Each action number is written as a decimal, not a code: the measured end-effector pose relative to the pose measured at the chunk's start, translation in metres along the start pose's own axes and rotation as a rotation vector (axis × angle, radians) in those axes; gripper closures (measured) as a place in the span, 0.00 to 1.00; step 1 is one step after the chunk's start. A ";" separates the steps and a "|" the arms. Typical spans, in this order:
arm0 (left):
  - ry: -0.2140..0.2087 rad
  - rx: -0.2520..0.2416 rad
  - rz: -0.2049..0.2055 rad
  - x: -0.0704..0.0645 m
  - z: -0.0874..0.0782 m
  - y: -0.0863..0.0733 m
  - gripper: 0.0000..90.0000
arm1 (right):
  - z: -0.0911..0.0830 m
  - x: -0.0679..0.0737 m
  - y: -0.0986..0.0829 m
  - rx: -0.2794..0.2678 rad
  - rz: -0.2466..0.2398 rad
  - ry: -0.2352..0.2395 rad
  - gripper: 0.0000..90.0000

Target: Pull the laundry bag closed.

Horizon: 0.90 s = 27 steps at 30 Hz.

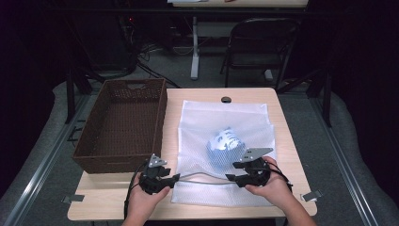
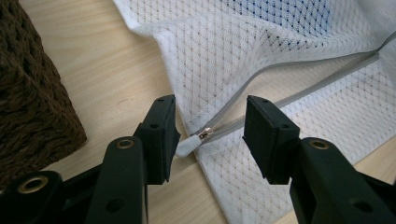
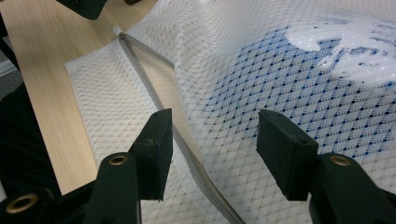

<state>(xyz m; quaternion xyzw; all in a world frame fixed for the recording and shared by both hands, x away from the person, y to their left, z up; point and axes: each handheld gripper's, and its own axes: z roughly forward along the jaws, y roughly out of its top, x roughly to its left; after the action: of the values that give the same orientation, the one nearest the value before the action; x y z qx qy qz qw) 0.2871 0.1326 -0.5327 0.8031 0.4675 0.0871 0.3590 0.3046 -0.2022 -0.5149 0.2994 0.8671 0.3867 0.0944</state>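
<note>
Overhead, the wooden table (image 1: 282, 122) ran from 6 to 12 o'clock in the high view, with a folding chair (image 1: 256, 44) on the floor beyond its 12 o'clock edge. At 9 o'clock on the table stood the brown woven basket (image 1: 120, 125), its near wall at the left edge of the left gripper view. Just beside the basket, toward 3 o'clock, the white mesh laundry bag (image 1: 221, 155) lay flat over the table's middle, bulging around a blue-and-white garment (image 1: 226, 143) inside it. The bag's grey zipper (image 1: 202, 179) ran along its 6 o'clock side and stood partly parted, so bare wood showed between its two tapes in the left gripper view.

You held your left gripper (image 1: 171, 180) at the bag's 7 o'clock corner, jaws spread and gripping nothing; between them, nearer the left jaw, sat the white zipper pull (image 2: 189, 145) with its small metal slider. You held your right gripper (image 1: 230, 178) at 5 o'clock, jaws likewise spread; the zipper tape passed just inside its left jaw, and the mesh over the garment lay between the jaws, unpinched.
</note>
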 end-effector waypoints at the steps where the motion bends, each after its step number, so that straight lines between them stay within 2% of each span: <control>1: 0.000 0.000 0.003 0.000 0.000 0.000 0.60 | 0.000 0.001 0.000 0.002 -0.001 -0.004 0.50; 5: -0.005 0.011 0.000 0.001 -0.001 -0.001 0.60 | 0.001 0.003 0.001 0.012 -0.013 -0.018 0.54; 8: 0.000 0.015 0.000 0.003 -0.002 -0.003 0.60 | 0.001 0.003 0.001 0.012 -0.002 -0.026 0.56; 15: -0.007 0.041 -0.006 0.005 0.000 -0.004 0.64 | -0.004 0.000 0.001 -0.020 0.006 -0.053 0.65; 21: -0.020 0.068 -0.007 0.007 0.006 -0.005 0.65 | -0.008 0.000 0.002 -0.047 0.018 -0.050 0.70; 27: -0.014 0.093 -0.023 0.012 0.016 -0.010 0.65 | -0.004 0.001 0.001 -0.029 0.012 -0.041 0.70</control>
<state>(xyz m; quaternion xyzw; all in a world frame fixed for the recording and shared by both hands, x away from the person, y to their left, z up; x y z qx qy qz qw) 0.2948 0.1373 -0.5531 0.8141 0.4777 0.0556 0.3254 0.3030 -0.2034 -0.5115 0.3112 0.8575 0.3935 0.1141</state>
